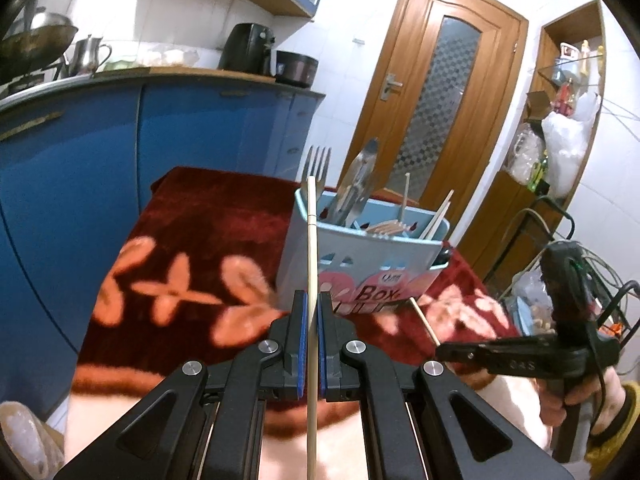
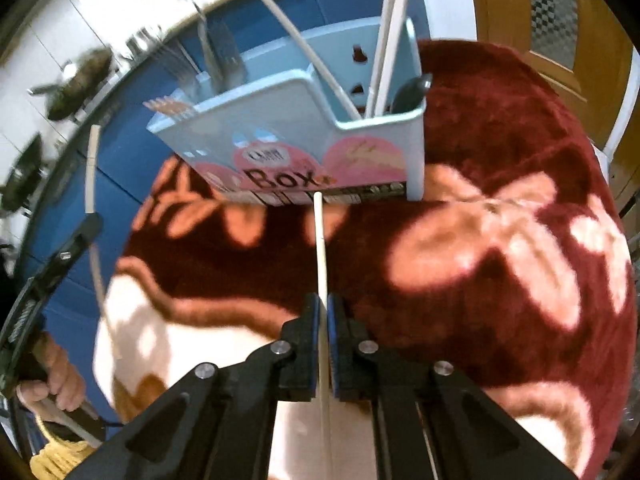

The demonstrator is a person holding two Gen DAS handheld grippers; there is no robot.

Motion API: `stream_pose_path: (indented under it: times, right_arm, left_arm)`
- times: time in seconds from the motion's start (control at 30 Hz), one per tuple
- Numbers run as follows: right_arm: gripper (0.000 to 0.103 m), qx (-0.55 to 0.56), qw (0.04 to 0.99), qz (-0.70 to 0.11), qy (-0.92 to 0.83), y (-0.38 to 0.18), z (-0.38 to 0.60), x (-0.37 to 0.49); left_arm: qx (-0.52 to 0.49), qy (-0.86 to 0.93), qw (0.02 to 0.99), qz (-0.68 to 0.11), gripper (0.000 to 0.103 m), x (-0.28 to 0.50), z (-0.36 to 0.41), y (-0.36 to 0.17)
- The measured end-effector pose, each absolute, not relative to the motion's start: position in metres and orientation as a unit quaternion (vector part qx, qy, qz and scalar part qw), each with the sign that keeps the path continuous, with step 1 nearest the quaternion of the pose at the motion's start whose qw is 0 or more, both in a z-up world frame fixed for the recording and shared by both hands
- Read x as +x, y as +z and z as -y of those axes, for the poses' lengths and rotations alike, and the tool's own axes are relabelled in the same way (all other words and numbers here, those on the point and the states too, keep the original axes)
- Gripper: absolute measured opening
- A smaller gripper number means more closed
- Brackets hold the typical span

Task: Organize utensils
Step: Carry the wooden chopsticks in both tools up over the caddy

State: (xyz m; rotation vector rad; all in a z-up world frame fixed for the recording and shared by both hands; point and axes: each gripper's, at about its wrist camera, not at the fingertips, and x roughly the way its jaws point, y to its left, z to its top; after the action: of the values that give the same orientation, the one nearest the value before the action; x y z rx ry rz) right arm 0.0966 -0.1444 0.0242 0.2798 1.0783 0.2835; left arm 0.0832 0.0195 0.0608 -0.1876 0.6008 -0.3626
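Holder (image 1: 372,264) already has a fork (image 1: 317,160), tongs (image 1: 358,180), and chopsticks. Left gripper (image 1: 313,312) and right gripper (image 2: 323,312) each pinch one chopstick, not yet in.

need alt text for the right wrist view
The right gripper is shut on a pale wooden chopstick pointing at a light blue plastic utensil box holding more chopsticks and forks, on a dark red flowered cloth.
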Motion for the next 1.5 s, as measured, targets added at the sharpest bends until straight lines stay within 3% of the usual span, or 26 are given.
stream_pose_path:
  times: [0.6, 1.07, 1.5]
  right_arm:
    - [0.006, 0.137, 0.928, -0.308, 0.156, 0.110, 0.157, 0.072]
    - [0.006, 0.138, 0.955, -0.226, 0.134, 0.125, 0.165, 0.092]
    - [0.006, 0.109, 0.977, -0.150, 0.109, 0.127, 0.165, 0.128]
  left_arm:
    - [-0.091, -0.147, 0.962, -0.209, 0.004, 0.119, -0.005, 0.111]
    - [-0.103, -0.139, 0.978, -0.115, 0.004, 0.153, 0.009, 0.135]
    - [-0.075, -0.119, 0.988, -0.066, 0.004, 0.171, 0.029, 0.116]
